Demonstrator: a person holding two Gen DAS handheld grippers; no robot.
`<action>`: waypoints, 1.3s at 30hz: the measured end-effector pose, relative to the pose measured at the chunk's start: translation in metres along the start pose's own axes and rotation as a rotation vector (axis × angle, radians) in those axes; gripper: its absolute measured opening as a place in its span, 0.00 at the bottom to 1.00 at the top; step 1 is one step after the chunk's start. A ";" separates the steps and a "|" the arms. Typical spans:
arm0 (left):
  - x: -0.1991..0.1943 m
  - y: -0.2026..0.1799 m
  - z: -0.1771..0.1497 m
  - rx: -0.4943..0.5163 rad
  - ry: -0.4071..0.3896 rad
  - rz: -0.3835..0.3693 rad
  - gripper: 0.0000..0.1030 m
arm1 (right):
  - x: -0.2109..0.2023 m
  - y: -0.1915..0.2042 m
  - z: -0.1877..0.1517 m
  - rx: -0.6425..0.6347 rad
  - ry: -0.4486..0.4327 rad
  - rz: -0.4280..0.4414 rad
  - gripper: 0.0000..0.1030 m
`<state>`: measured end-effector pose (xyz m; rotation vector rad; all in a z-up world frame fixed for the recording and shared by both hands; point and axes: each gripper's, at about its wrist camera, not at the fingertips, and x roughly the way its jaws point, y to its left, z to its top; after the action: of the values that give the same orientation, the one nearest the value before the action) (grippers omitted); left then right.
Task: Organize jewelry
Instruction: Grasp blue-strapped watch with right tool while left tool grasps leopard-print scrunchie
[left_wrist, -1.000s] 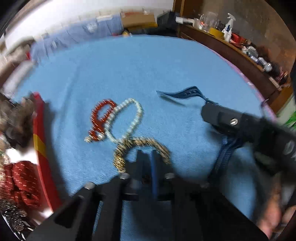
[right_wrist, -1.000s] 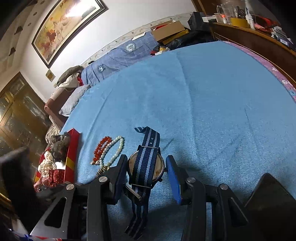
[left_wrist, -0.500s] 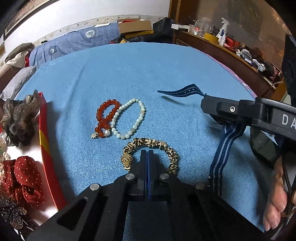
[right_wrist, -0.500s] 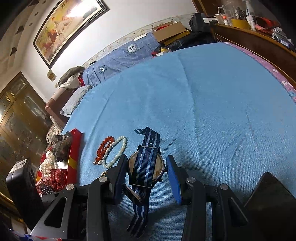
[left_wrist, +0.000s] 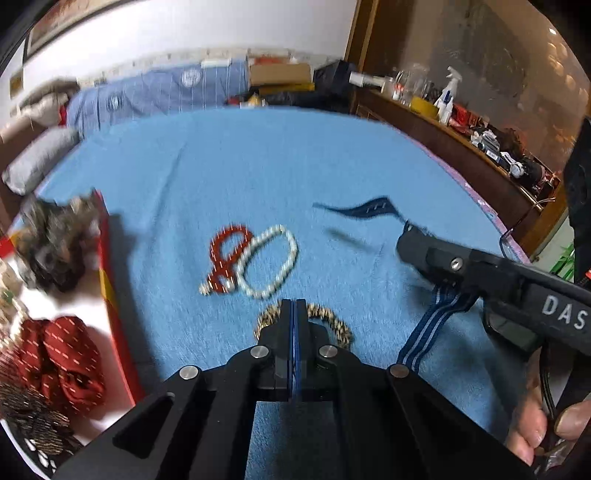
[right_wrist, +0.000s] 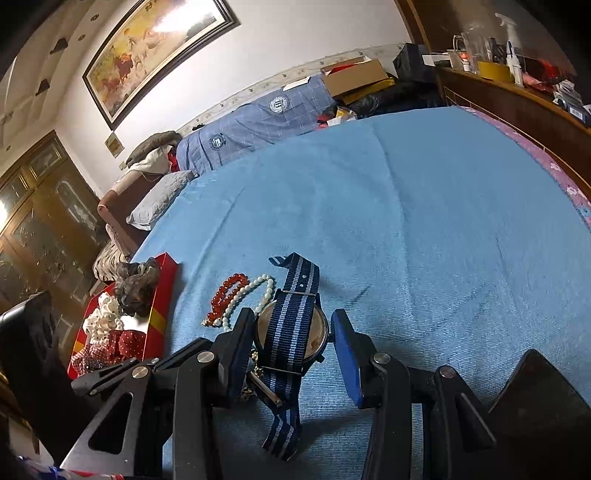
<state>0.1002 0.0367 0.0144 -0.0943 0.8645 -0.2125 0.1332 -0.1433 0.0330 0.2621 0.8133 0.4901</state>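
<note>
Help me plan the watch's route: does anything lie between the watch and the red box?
Yes. On the blanket between the watch and the red box lie the red bead bracelet and the pearl bracelet side by side, with the leopard bracelet nearer, at the shut left gripper's tips.

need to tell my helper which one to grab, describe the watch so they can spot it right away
On the wide blue bedspread, look just right of the open red box and the red and white bead bracelets. The round-faced wristwatch with the navy and light-blue striped fabric strap sits between the right gripper fingers. It alone has a flat woven strap, not beads.
</note>
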 end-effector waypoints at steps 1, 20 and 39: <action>0.002 0.000 -0.001 0.008 0.015 -0.002 0.00 | 0.000 -0.001 0.001 0.002 0.000 -0.002 0.45; 0.019 -0.026 -0.009 0.144 0.034 0.095 0.17 | -0.004 -0.003 0.002 0.019 -0.009 0.003 0.45; -0.017 -0.006 0.002 0.039 -0.110 0.056 0.12 | -0.011 0.003 0.002 0.001 -0.033 0.021 0.45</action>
<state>0.0900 0.0350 0.0296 -0.0454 0.7526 -0.1700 0.1276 -0.1467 0.0420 0.2794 0.7795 0.5036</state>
